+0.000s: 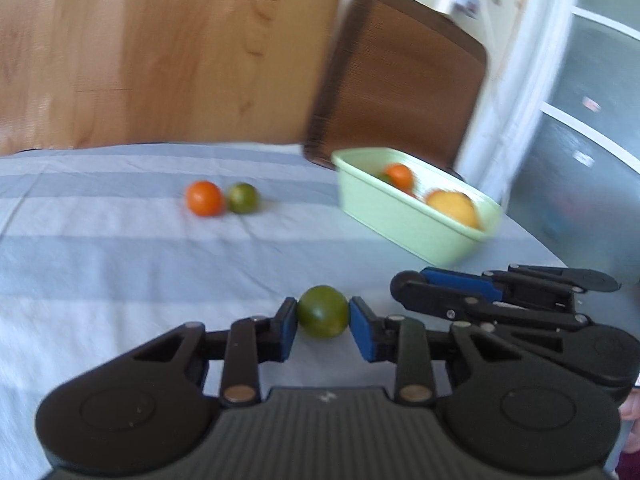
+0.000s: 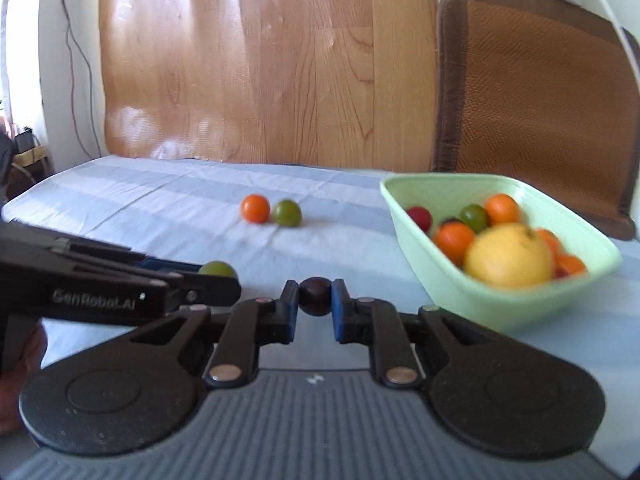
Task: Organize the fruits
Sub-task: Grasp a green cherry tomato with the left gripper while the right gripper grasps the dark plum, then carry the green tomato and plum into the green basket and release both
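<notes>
My left gripper is shut on a small green fruit, its blue pads pressing both sides just above the striped tablecloth. My right gripper is shut on a small dark fruit. In the left wrist view the right gripper lies just to the right. The right wrist view shows the left gripper at the left with the green fruit in it. A pale green bowl at the right holds a yellow fruit and several small orange, green and red ones.
An orange fruit and a green fruit lie side by side on the cloth, farther back. A brown chair back stands behind the bowl. A wooden panel rises beyond the table's far edge. A finger shows at the right edge.
</notes>
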`<state>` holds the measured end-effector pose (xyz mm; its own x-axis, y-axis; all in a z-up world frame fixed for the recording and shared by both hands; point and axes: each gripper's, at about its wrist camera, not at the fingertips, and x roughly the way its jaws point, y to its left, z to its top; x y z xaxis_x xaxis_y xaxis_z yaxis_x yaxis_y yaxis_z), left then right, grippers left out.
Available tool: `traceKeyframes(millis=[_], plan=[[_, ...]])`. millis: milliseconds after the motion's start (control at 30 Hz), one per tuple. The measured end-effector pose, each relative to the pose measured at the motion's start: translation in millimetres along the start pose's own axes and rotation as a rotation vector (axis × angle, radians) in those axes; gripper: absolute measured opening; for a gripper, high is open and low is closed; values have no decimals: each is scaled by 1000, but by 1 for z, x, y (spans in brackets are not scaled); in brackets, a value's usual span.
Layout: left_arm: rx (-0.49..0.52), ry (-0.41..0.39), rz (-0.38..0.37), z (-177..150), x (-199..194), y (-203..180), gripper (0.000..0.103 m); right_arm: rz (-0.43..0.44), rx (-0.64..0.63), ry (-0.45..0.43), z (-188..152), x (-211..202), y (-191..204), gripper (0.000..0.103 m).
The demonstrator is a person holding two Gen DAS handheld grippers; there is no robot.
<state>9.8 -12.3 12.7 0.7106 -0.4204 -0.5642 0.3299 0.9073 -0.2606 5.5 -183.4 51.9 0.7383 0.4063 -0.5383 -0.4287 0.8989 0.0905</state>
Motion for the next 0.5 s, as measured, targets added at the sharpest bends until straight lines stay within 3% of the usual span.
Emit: traceKeyframes(millis=[200,300,433,500], plan=[[102,28,-70,-16,5,-46,30,-56,1,2,-30,-34,-8,21],[147,27,-23,-20,7,-60,31,-47,10,5,-33,-36,-9,23],[127,29,0,-21,5,-60,32,-29,11,10,-32,-34,-10,23],[123,27,15,-20,5,-59,39,-24,4,31,-32,-31,-11,25]])
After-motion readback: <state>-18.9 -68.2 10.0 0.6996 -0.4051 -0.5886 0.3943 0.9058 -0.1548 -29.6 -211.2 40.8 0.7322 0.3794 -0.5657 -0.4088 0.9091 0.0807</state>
